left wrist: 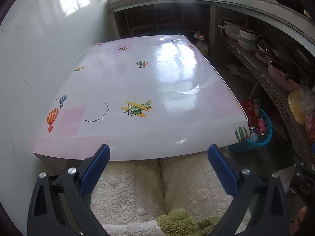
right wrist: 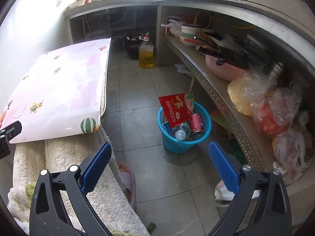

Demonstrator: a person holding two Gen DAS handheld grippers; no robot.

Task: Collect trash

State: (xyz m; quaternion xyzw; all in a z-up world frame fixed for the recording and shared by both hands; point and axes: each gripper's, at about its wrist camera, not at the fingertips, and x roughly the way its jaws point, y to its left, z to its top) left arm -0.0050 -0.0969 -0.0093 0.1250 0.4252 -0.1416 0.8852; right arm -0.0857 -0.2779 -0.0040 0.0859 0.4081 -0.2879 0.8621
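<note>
- Here we hold the left gripper (left wrist: 159,153) over a fluffy cream cover (left wrist: 137,186), its jaws spread wide with nothing between them.
- Our right gripper (right wrist: 160,151) hangs over the grey tiled floor (right wrist: 157,177), jaws likewise wide apart and empty; a foot in a pink slipper (right wrist: 129,181) shows just below it.
- Just ahead of the left gripper lies the bench (left wrist: 137,82), covered in a glossy pink-and-white cloth printed with balloons and planes, its top bare.
- Beside the bench's right corner, on the floor, stands the blue basket (right wrist: 184,137).
- In it we see a red snack bag (right wrist: 175,108) sticking up, a red can (right wrist: 196,123) and a clear plastic bottle (right wrist: 182,130).
- To the right runs a perforated metal shelf (right wrist: 216,96) with plastic bags, a pink pot (right wrist: 224,68) and stacked bowls.
- Farther back a bottle of yellow oil (right wrist: 146,56) stands on the floor under the counter.
</note>
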